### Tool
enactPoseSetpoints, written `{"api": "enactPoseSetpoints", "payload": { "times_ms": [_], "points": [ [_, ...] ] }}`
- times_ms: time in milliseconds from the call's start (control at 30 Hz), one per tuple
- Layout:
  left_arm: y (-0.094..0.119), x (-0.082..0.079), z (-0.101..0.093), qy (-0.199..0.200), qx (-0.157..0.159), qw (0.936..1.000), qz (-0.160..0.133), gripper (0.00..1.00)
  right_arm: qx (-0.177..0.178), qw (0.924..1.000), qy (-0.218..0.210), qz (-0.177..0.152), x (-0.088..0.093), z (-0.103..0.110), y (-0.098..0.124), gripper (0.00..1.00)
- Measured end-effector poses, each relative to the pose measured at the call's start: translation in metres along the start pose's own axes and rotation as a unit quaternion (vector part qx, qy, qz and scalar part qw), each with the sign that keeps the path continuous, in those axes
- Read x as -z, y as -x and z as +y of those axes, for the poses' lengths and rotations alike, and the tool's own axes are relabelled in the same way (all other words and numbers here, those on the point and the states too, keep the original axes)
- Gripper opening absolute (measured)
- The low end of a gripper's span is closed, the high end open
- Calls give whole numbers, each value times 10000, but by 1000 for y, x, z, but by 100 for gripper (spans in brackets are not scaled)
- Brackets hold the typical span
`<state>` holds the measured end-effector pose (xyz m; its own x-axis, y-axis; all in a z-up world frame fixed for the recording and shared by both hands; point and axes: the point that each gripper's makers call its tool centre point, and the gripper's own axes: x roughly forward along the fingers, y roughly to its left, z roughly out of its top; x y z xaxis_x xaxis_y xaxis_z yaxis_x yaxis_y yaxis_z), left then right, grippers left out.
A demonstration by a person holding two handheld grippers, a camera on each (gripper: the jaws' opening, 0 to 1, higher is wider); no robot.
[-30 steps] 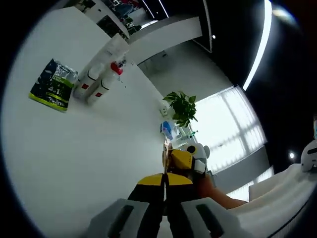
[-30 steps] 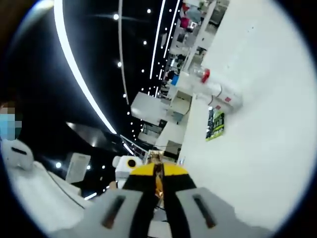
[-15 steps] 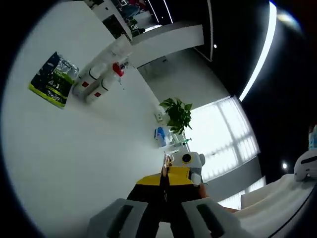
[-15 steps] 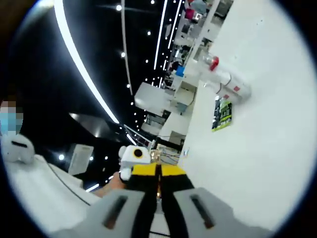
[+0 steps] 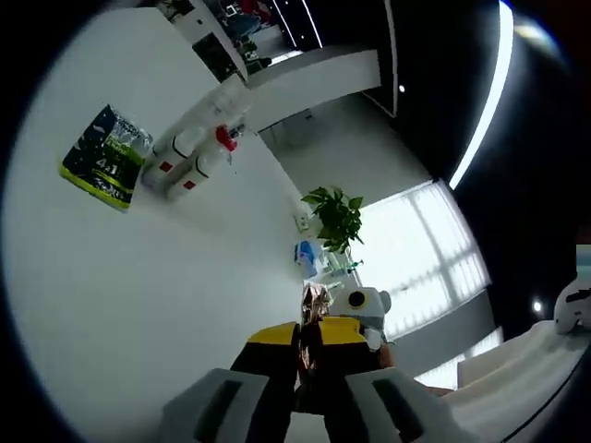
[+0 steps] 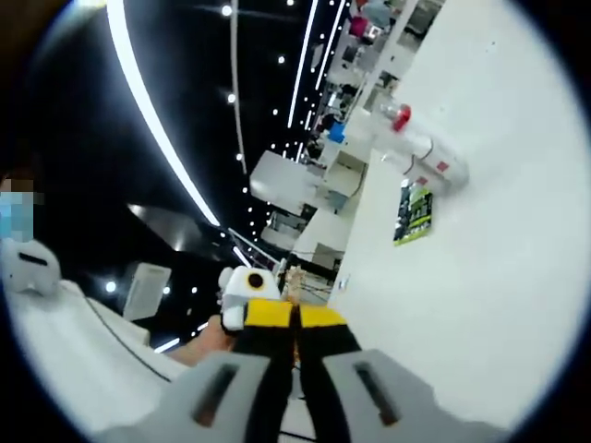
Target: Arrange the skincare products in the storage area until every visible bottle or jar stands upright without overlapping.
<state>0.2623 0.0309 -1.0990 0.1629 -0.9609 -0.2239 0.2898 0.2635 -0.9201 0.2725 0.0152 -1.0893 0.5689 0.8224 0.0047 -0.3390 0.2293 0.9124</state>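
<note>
Left gripper view: the left gripper (image 5: 300,343) has its jaws together on nothing, above the white table (image 5: 138,305). Far ahead to its left lie two white bottles (image 5: 189,164) side by side, a dark packet (image 5: 104,155) beside them. Right gripper view: the right gripper (image 6: 295,323) is likewise closed and empty, with the bottles (image 6: 429,159) and packet (image 6: 413,213) up ahead to its right.

Looked forward along closed jaws from well back over the broad white tabletop (image 5: 138,305), both views rolled so the surface ran up one side. Shared, far off: the flat dark sachet with green print (image 5: 106,155) (image 6: 413,213) beside two lying white plastic bottles (image 5: 185,159) (image 6: 429,161). Left view faced a leafy green potted plant (image 5: 336,214) and bright window; right view, a dark ceiling.
</note>
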Motion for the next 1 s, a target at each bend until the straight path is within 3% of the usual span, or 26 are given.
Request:
{"api": "enactPoseSetpoints", "payload": {
  "times_ms": [100,133,200,300,333,533,733,833,933,1000],
  "points": [
    [6,-2,-1,58,101,9999,-48,3,47,9999,-72,-73,-3,-3,2,0],
    [7,-2,-9,101,333,9994,-11,1,70,9999,-72,-39,-1,-4,1,0],
    [6,-2,-5,86,197,9998,1,1,39,10000,4,-65,-1,-3,1,1],
    [6,1,-4,78,162,9997,146,0,72,9997,47,-227,-6,-4,-2,15],
    [6,3,-3,49,149,9996,223,0,48,9996,7,-267,-8,-3,-3,16],
    [4,9,-5,92,248,9990,371,0,148,9996,64,-239,-11,-7,-7,0],
    [6,7,-5,154,304,9987,372,0,39,9997,49,-222,-12,-4,-8,3],
    [5,9,-6,142,322,9984,434,0,65,9997,97,-213,-11,-4,-12,16],
    [3,11,-9,136,370,9980,492,0,40,9997,243,-96,-6,-3,-14,0],
    [4,11,-6,116,317,9983,478,0,67,9996,260,-120,-8,-3,-15,0]
  ]
}}
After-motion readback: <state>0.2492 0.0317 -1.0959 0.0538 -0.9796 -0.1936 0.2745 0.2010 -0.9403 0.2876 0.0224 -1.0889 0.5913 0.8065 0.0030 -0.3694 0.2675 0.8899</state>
